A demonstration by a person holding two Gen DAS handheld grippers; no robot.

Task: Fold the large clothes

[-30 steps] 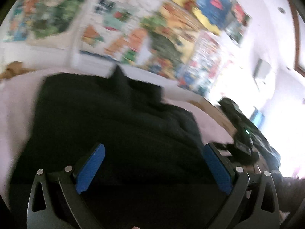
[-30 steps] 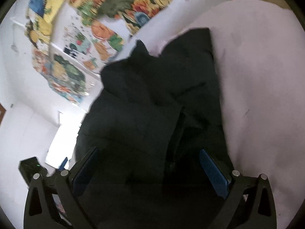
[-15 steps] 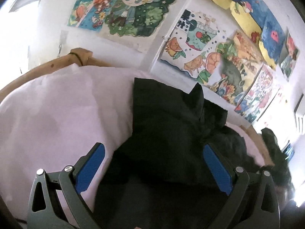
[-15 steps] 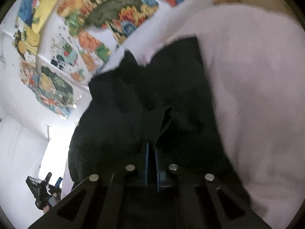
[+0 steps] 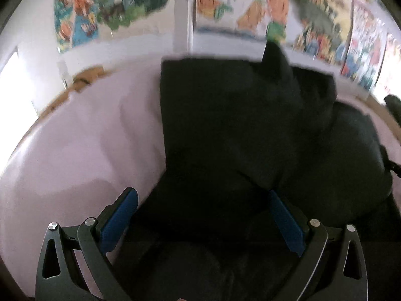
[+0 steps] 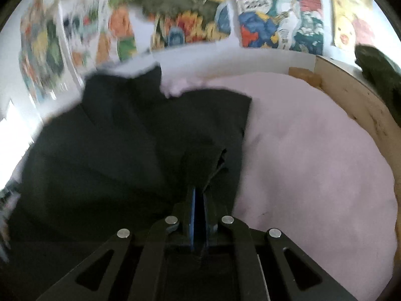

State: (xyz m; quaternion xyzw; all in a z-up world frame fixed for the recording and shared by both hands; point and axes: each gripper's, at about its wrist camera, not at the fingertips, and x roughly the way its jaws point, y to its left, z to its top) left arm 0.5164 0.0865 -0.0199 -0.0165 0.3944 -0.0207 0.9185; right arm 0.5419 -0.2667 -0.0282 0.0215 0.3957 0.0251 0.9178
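A large black garment [image 5: 238, 130] lies bunched on a pale pink sheet [image 5: 82, 145]; it also fills the left and middle of the right wrist view [image 6: 120, 155]. My left gripper [image 5: 200, 210] is open, its blue pads spread over the garment's near left edge, holding nothing. My right gripper [image 6: 198, 198] is shut on a fold of the black garment near its right edge, with cloth pulled up between the blue pads.
The pink sheet [image 6: 313, 155] covers a bed with a light wooden frame [image 6: 351, 95] at the right. Colourful posters [image 6: 275, 12] cover the white wall behind. A dark object [image 6: 378, 75] sits on the frame at the far right.
My right gripper closed on a garment fold half a second ago and has swung right, still holding it. My left gripper stayed open and swung left across the garment.
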